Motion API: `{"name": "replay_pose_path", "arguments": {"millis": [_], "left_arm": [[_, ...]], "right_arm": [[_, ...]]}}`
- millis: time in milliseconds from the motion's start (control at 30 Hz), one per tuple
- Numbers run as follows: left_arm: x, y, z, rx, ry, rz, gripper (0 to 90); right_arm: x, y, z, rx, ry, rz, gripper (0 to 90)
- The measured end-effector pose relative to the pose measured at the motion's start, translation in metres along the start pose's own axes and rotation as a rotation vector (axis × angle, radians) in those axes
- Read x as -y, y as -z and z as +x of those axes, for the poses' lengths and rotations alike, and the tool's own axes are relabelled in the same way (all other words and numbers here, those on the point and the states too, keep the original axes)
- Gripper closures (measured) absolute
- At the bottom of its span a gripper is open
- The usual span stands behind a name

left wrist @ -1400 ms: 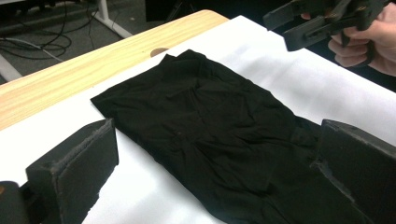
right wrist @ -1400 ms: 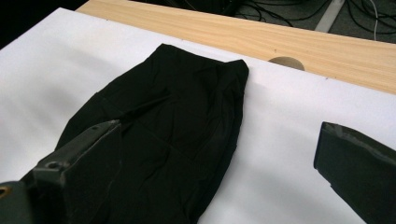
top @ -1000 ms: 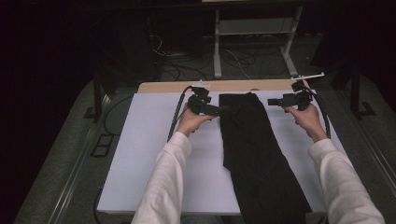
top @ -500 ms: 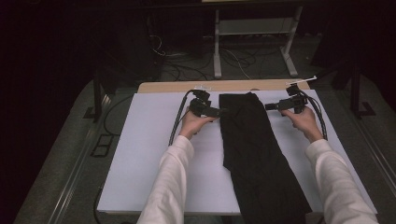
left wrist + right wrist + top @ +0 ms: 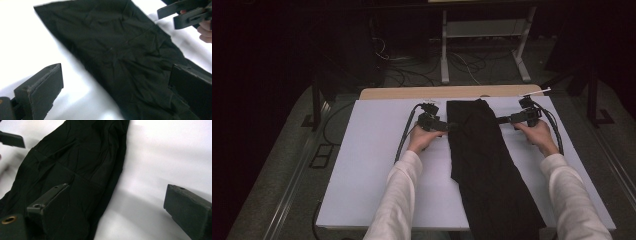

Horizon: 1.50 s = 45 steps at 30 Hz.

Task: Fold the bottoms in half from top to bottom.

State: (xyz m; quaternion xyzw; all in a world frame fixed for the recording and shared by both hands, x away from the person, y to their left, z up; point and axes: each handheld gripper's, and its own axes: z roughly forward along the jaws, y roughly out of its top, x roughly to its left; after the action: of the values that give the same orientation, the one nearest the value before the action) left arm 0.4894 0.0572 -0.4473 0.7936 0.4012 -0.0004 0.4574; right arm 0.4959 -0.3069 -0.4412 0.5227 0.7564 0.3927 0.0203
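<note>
A long black garment (image 5: 482, 160) lies lengthwise on the white table cover (image 5: 377, 150), running from the far edge down past the near edge. My left gripper (image 5: 451, 127) sits at the garment's left edge, its jaws open and pointing right. In the left gripper view the left gripper (image 5: 115, 92) stands wide open over the wrinkled cloth (image 5: 120, 45). My right gripper (image 5: 502, 120) points left at the garment's right edge. In its own view the right gripper (image 5: 117, 207) is open too, straddling the cloth's edge (image 5: 75, 165). Neither holds anything.
A wooden board (image 5: 412, 93) shows along the table's far edge. Behind it stand a white metal frame (image 5: 444, 60) and loose floor cables (image 5: 412, 57). Black cables (image 5: 404, 137) trail from both grippers across the cover. White cover lies bare to the left of the garment.
Both hands have come a little nearer to me and lower. The right gripper has moved left to the garment's right edge; the left now reaches its left edge.
</note>
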Motion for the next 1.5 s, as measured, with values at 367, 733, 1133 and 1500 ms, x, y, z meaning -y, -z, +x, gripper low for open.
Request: {"name": "replay_pose_path", "arguments": {"millis": [367, 733, 1133, 1500], "left_arm": [[0.006, -0.013, -0.003, 0.031, 0.025, 0.029, 5.0], [0.007, -0.014, -0.002, 0.069, 0.061, 0.007, 19.0], [0.009, -0.019, -0.002, 0.088, 0.093, 0.002, 45.1], [0.012, -0.022, -0.002, 0.093, 0.136, 0.030, 79.4]], "right_arm": [[0.006, -0.009, 0.002, -0.033, -0.019, -0.006, 13.6], [0.006, -0.016, 0.004, -0.073, -0.029, -0.018, 26.0], [0.005, -0.025, 0.010, -0.081, -0.024, -0.024, 48.1], [0.008, -0.028, 0.010, -0.139, -0.110, -0.021, 84.0]]}}
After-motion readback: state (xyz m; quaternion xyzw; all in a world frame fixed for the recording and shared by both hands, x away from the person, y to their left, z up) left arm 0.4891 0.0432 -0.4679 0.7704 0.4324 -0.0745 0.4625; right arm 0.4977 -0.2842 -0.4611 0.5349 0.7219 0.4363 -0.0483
